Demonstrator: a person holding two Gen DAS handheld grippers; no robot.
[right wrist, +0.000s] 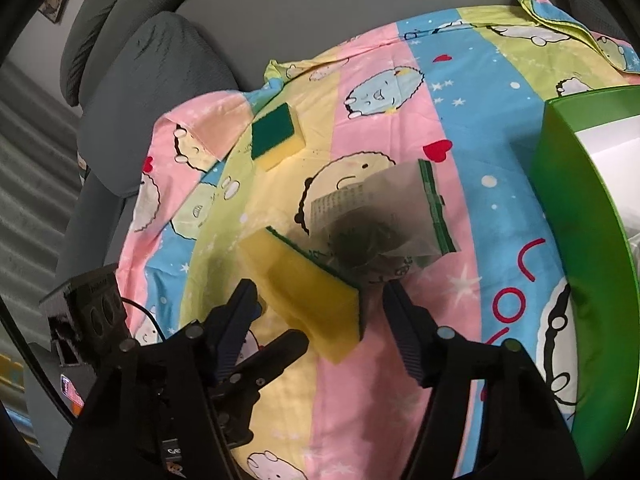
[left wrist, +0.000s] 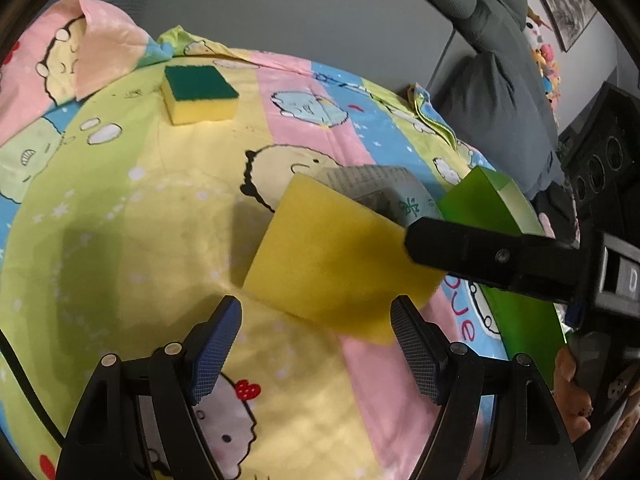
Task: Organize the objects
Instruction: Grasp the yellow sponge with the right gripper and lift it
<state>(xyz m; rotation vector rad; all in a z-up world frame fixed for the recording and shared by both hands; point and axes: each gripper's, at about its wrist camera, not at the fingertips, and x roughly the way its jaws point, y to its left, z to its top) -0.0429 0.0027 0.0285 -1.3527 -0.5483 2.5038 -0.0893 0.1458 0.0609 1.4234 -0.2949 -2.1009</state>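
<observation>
A: Sponge (right wrist: 308, 300) status?

B: Tilted mid-surface, leaning against the bag (right wrist: 384, 216). Soft, light, compressible. Right gripper (right wrist: 320, 324) jaws apart, straddling it; left gripper (left wrist: 316, 344) jaws apart. Grip the yellow foam sides.

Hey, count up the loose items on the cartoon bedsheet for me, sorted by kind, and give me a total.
Yellow-and-green scrub sponges: 2, near sponge and far sponge
Clear zip bag with dark contents: 1
Green box: 1
Total: 4
</observation>
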